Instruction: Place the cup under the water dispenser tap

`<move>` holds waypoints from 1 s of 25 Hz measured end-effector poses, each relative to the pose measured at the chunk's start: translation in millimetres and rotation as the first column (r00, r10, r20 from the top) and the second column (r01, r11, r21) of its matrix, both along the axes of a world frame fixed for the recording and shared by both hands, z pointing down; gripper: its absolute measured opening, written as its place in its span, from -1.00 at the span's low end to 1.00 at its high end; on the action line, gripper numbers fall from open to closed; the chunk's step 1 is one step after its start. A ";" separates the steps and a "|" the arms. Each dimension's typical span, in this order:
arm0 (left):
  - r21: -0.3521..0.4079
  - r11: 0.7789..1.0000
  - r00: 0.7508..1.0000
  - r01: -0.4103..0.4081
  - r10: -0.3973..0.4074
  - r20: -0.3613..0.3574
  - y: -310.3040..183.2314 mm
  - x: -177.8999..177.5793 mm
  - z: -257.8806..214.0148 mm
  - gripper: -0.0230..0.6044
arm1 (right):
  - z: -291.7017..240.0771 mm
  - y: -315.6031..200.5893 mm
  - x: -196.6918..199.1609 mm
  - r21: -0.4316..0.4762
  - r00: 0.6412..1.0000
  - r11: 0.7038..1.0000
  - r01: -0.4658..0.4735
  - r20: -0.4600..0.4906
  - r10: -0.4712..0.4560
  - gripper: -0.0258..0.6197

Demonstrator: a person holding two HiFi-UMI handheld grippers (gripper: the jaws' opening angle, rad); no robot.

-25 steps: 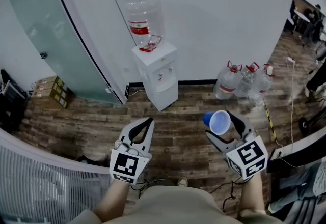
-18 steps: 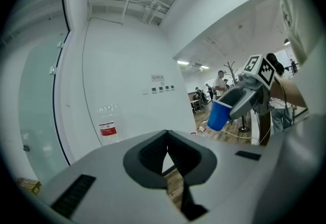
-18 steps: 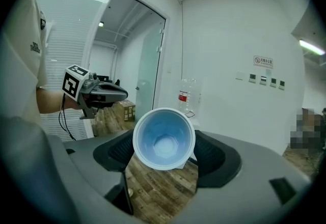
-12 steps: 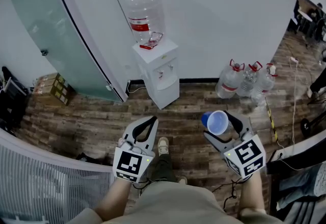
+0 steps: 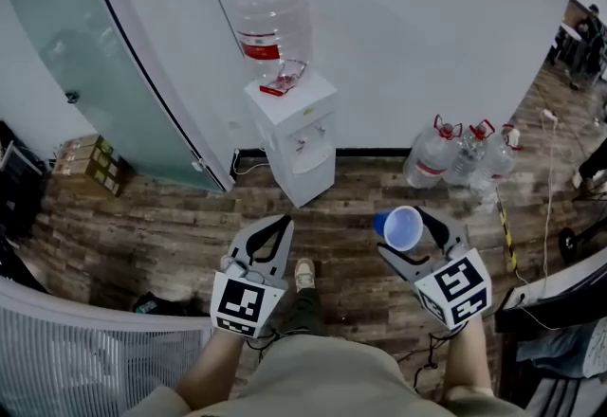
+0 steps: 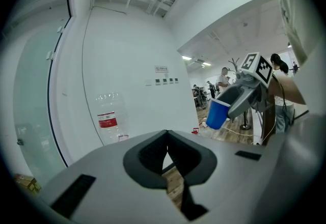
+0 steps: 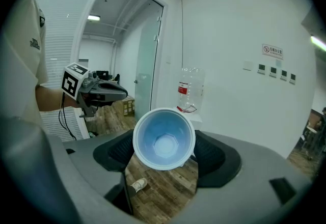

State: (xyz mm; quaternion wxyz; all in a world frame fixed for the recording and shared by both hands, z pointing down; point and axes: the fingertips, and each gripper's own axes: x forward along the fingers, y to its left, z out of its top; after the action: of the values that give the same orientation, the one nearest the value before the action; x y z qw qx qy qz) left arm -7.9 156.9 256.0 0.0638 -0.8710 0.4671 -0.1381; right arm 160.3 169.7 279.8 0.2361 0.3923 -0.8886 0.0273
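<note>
Cup: thin plastic, blue outside, pale and smooth inside with a slight sheen. Left gripper and right gripper: matt grey plastic shells with darker matt jaw linings. Water dispenser: smooth white plastic casing, faintly glossy. The bottle on it and the spare bottles are clear glossy plastic; floor: brown wood-look planks, dull and grainy; glass door: frosted, smooth; wall: plain white, matt.
</note>
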 end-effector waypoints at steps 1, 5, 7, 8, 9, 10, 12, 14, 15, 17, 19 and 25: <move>-0.007 1.000 1.000 -0.001 0.001 0.001 -10.7 -3.2 2.5 -0.91 | 2.5 -10.8 -3.6 -0.008 1.000 1.000 0.000 -0.002 0.000 0.22; -0.033 0.999 1.000 -0.004 0.004 0.003 -59.1 -19.6 11.9 -0.91 | 13.5 -58.7 -21.8 -0.044 1.000 0.999 0.000 -0.013 -0.001 0.22; -0.049 0.999 1.000 -0.005 0.005 0.005 -85.0 -29.3 17.2 -0.91 | 19.9 -84.6 -32.3 -0.064 1.000 0.998 0.000 -0.021 -0.001 0.22; -0.058 0.998 1.000 -0.006 0.006 0.006 -98.2 -34.1 20.0 -0.91 | 23.3 -98.2 -37.5 -0.075 1.000 0.997 -0.002 -0.024 0.000 0.22; -0.067 0.998 1.000 -0.008 0.008 0.007 -112.0 -39.1 22.7 -0.91 | 26.9 -112.5 -42.7 -0.086 1.000 0.996 -0.005 -0.028 0.003 0.22; -0.075 0.997 1.000 -0.010 0.010 0.008 -126.2 -44.3 25.2 -0.91 | 30.3 -127.2 -48.3 -0.097 1.000 0.995 -0.009 -0.031 0.006 0.22; -0.093 0.996 1.000 -0.014 0.015 0.009 -154.2 -55.0 29.6 -0.91 | 36.7 -156.0 -61.0 -0.118 0.999 0.993 -0.012 -0.039 0.008 0.22; -0.111 0.994 1.000 -0.020 0.021 0.007 -180.2 -65.1 34.5 -0.91 | 42.2 -181.8 -74.9 -0.136 0.999 0.991 -0.011 -0.052 0.004 0.22; -0.120 0.992 1.000 -0.023 0.024 0.006 -192.6 -69.9 37.1 -0.91 | 44.3 -193.4 -82.1 -0.143 0.998 0.990 -0.010 -0.058 0.002 0.22; -0.138 0.990 1.000 -0.030 0.030 0.002 -217.2 -78.8 41.8 -0.91 | 48.3 -216.5 -95.9 -0.157 0.998 0.988 -0.010 -0.065 0.000 0.22; -0.152 0.988 0.999 -0.040 0.039 -0.005 -240.8 -86.0 46.2 -0.91 | 55.2 -239.6 -107.4 -0.171 0.996 0.985 -0.018 -0.084 0.003 0.22; -0.198 0.978 0.997 -0.072 0.070 -0.016 -296.8 -102.5 69.9 -0.91 | 84.8 -300.3 -128.8 -0.224 0.994 0.973 -0.063 -0.100 0.041 0.22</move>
State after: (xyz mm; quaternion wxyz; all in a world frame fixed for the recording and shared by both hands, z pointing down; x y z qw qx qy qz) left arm -110.4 -139.9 325.9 -0.0205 -0.8898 0.4199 -0.1777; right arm 31.6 -130.7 364.5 0.3206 0.3867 -0.8569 0.1159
